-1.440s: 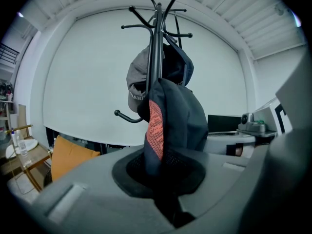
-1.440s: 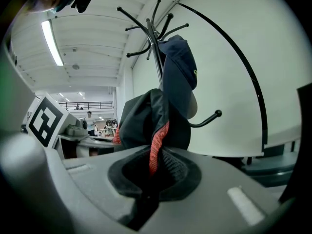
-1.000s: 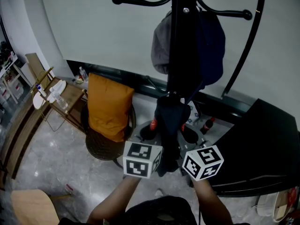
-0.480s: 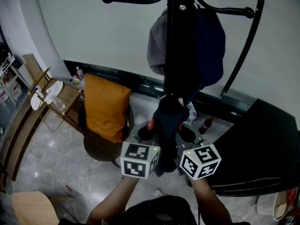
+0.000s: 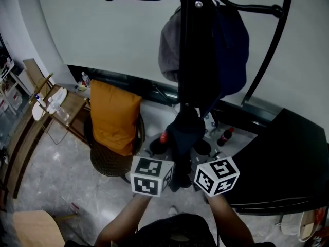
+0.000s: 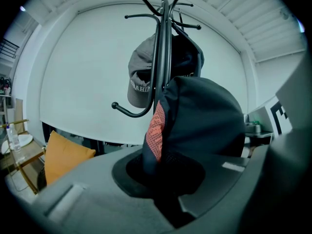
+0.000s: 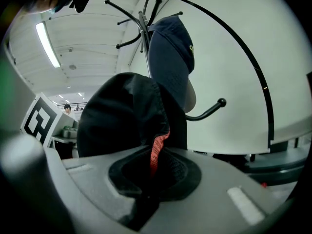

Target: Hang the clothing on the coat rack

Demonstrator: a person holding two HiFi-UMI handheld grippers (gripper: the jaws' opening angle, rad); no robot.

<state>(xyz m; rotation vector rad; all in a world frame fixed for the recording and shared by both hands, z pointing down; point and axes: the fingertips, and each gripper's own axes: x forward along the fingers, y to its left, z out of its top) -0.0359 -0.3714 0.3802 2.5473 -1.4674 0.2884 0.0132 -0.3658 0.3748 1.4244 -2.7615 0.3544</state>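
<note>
Your left tool (image 6: 163, 186) and right tool (image 7: 146, 189) both pinch the dark clothing (image 6: 204, 121). It is up by the coat rack (image 5: 193, 60) but not on a hook yet.

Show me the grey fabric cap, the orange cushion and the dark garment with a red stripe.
Grey fabric cap (image 5: 168, 53): head view, its crown.
Orange cushion (image 5: 114, 116): head view, middle of its front.
Dark red-striped garment (image 6: 204, 121): left gripper view, its bulging dark panel.

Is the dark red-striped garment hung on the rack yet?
Not yet: left gripper and right gripper are both shut on the dark garment, near the coat rack pole.
</note>
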